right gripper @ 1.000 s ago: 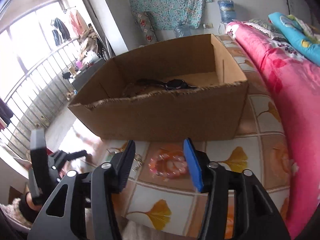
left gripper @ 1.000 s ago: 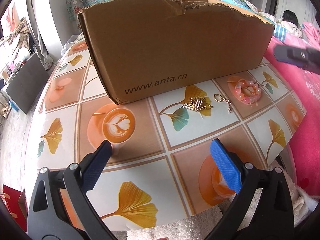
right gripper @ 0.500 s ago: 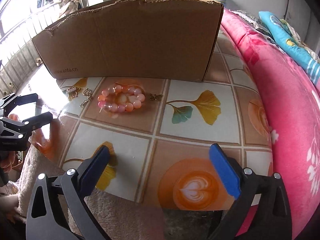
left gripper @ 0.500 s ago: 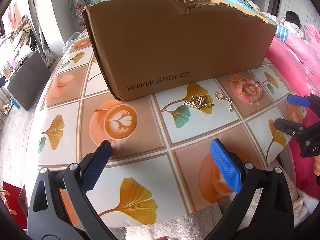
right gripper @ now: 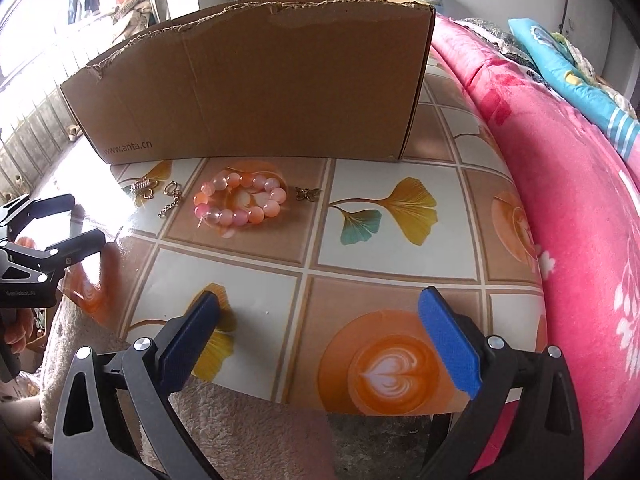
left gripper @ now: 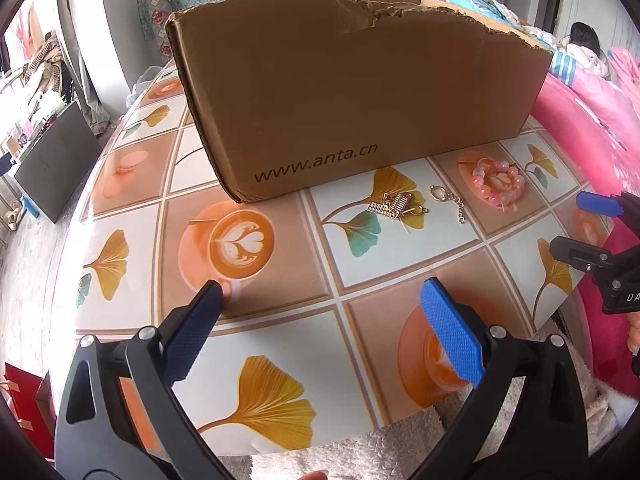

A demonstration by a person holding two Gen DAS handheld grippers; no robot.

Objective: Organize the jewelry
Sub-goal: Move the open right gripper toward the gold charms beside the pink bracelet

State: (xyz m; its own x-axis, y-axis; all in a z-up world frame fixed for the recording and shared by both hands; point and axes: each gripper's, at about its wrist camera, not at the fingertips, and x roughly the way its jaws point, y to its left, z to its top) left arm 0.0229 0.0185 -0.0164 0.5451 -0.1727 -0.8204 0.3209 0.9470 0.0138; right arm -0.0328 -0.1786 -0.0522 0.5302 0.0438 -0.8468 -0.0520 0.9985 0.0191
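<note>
step: approach bead bracelet (right gripper: pixel 241 200), lying on table (right gripper: pixel 400 280) just before cardboard box (right gripper: pixel 256 80) | right gripper (right gripper: pixel 320 322) jaws wide, empty | left gripper (left gripper: pixel 320 320) likewise | advice: straddle beads, avoid butterfly charm (right gripper: pixel 307 193) beside bracelet

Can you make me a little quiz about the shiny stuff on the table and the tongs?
1. True or false: the pink bead bracelet lies inside the cardboard box.
2. Which lies nearest the bracelet on its right in the right wrist view? A) butterfly charm B) gold chain C) gold pendant
3. Are the right tongs holding anything?

Key
1. False; it lies on the table in front of the box.
2. A
3. No; they stand open and empty, as do the left tongs.
</note>
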